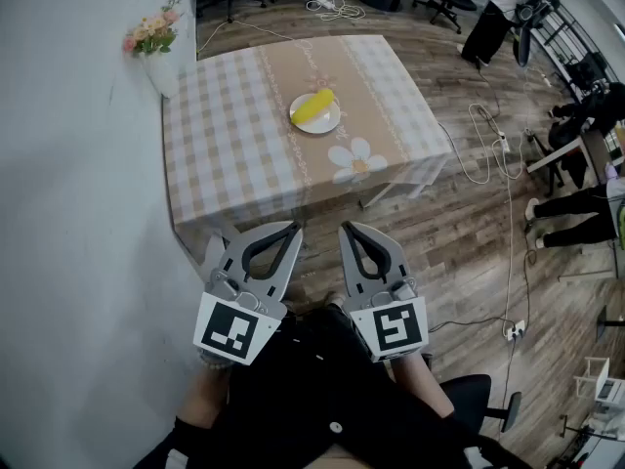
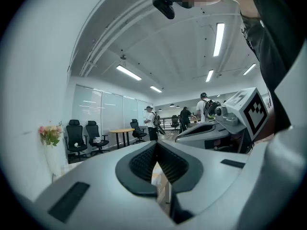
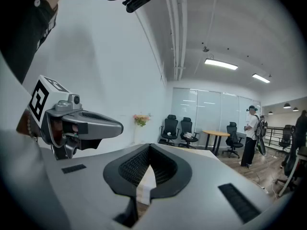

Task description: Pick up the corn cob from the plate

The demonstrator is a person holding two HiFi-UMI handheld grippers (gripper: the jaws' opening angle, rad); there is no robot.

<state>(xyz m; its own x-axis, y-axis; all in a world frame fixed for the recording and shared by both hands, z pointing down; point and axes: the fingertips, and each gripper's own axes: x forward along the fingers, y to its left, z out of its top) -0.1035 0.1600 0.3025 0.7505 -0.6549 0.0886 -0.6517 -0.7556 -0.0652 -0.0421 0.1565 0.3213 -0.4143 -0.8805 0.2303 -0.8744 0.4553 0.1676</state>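
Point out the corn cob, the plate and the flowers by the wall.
corn cob (image 1: 314, 106), head view, middle of the yellow cob.
plate (image 1: 330, 123), head view, bare white rim beside the cob.
flowers (image 1: 152, 30), head view, the pink blooms.

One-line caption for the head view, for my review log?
Both shut and empty, the left tool and right tool hover short of the checked table where the corn cob lies on a white plate.
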